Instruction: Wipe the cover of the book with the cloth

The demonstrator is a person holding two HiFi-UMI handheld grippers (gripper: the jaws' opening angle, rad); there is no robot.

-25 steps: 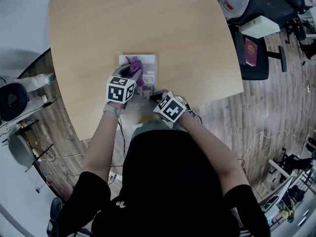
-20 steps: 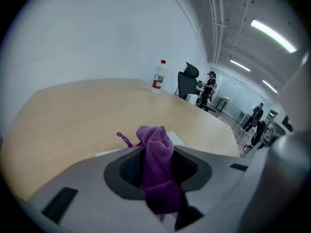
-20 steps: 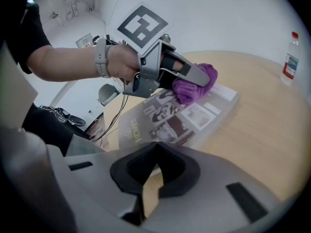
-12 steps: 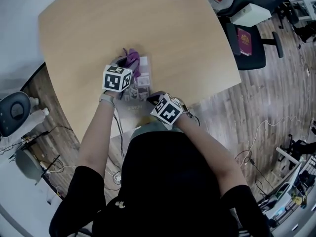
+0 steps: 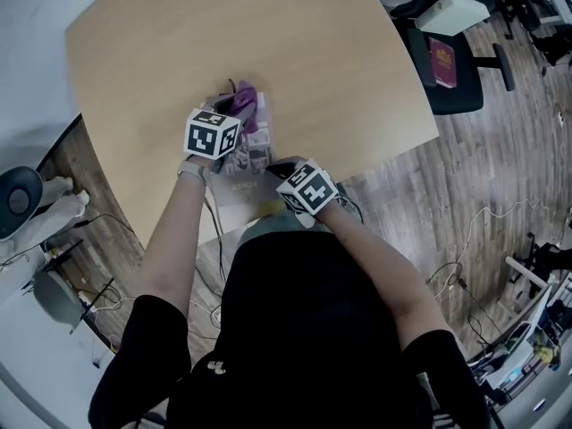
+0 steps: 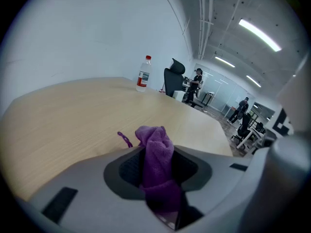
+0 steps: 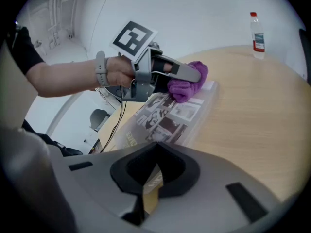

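Where the table [image 5: 357,88] came closest to the person, we found the right gripper [image 5: 281,172] pressed together on the near edge of the book [image 5: 251,157]. A thin sliver of the cover was caught between its jaws, and we judged that this held the volume steady. The book lay flat near the table's near edge, its cover printed with a grid of dark pictures. Farther along the cover, the left gripper [image 5: 234,116] was clamped on the purple cloth [image 5: 247,105], which bulged from between its jaws. The bunched cloth rested on the far end of the cover, towards its left side. We judged the wiping to be under way, with the cloth already in contact with the book. The pictures showed no mark telling wiped from unwiped surface, so we could not say how much was done. We supposed that the near and right parts of the cover, where no cloth lay, remained to be passed over. Well beyond the book, a bottle [image 6: 142,74] stood upright at the table's far edge.
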